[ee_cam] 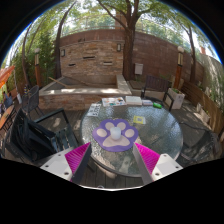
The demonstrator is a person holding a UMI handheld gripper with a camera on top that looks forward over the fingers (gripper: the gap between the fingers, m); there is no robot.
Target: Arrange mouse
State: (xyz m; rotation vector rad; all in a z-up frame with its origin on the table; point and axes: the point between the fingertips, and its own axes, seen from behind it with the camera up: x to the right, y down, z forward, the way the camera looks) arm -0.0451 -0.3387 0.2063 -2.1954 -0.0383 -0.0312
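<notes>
A purple paw-shaped mouse pad (116, 135) with pale toe marks lies on a round glass table (165, 140), just ahead of my fingers. My gripper (113, 162) is open and empty, held above the table's near edge, with a magenta pad (77, 158) on the left finger and another on the right. A small pale object (138, 120) lies on the table just beyond the pad, to its right; I cannot tell whether it is the mouse. No mouse shows clearly.
A black metal chair (35, 135) stands left of the table and another (200, 140) to the right. White items (113, 101) sit at the table's far side. A brick wall (100, 55), low stone ledge (70, 95) and trees lie beyond.
</notes>
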